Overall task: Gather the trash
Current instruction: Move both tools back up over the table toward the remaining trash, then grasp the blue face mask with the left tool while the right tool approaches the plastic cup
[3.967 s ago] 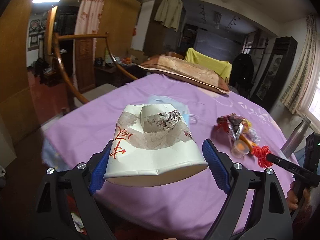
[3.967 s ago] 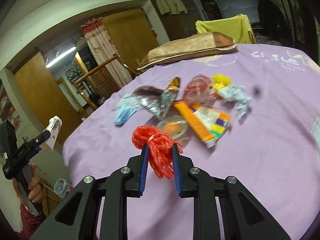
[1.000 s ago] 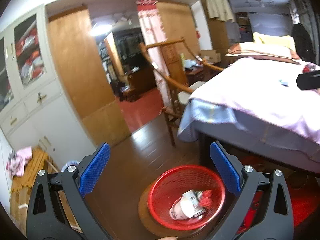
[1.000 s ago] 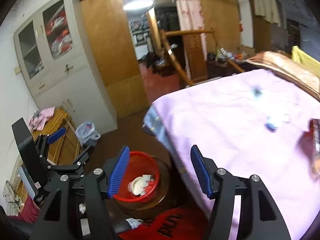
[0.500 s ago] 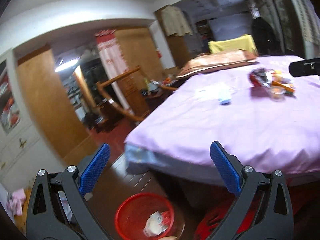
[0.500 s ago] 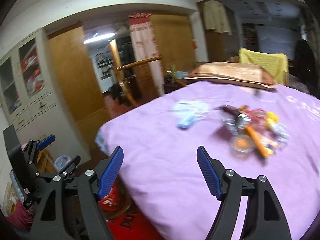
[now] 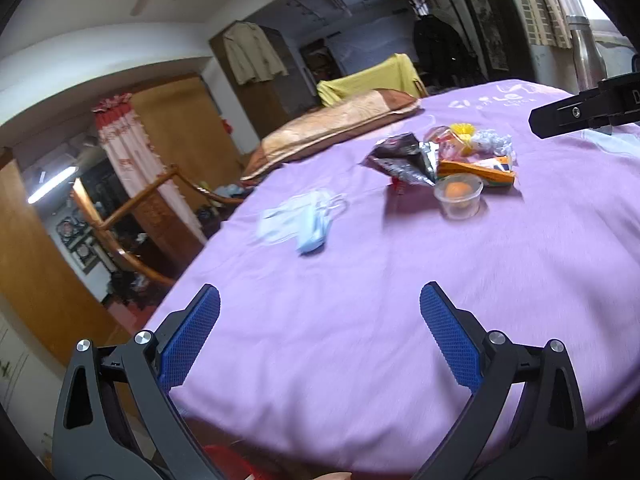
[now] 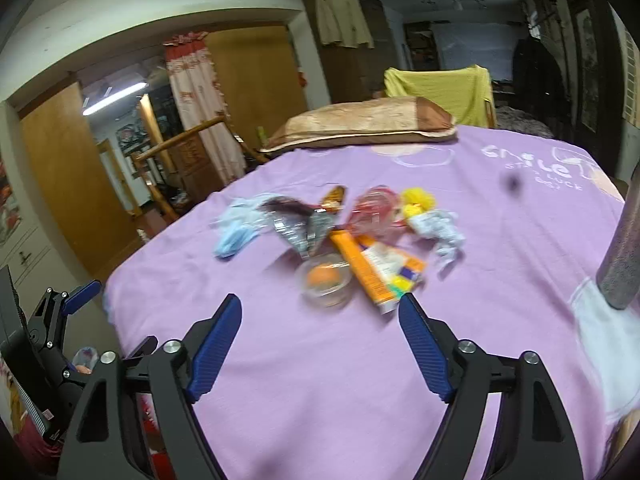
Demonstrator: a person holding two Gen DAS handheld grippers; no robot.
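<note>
The left gripper (image 7: pixel 319 332) hangs over the near edge of the purple bedspread (image 7: pixel 360 320) with its blue-padded jaws spread wide and nothing between them; the right gripper (image 8: pixel 320 340) is likewise wide open and empty above the same cloth, and the left gripper also shows at the lower left edge of the right wrist view, off the side of the bed.

Beyond the left gripper, a crumpled pale blue face mask (image 7: pixel 304 220) lies flat on the bedspread, apart from the rest of the litter; in the right wrist view it sits to the left (image 8: pixel 234 230), just beside the foil wrappers.

Nearest the right gripper stands a clear plastic cup (image 8: pixel 325 280) with something orange inside, upright on the cloth (image 7: pixel 459 196); an orange and white carton (image 8: pixel 376 266) lies flat touching its right side; behind the cup, dark silvery foil wrappers (image 8: pixel 300 224) lie crumpled and open; a reddish clear plastic piece (image 8: pixel 378 208) sits behind the carton, and just right of it a yellow bit (image 8: pixel 416 202) touches a white crumpled wad (image 8: pixel 440 232); the whole cluster is blurred, so finer detail cannot be told.

A metal bottle (image 8: pixel 624 240) stands at the right edge of the bed; farther back a brown and tan pillow (image 8: pixel 360 126) lies across the head of the bed, and a yellow cloth (image 8: pixel 440 92) drapes over a chair behind it.
</note>
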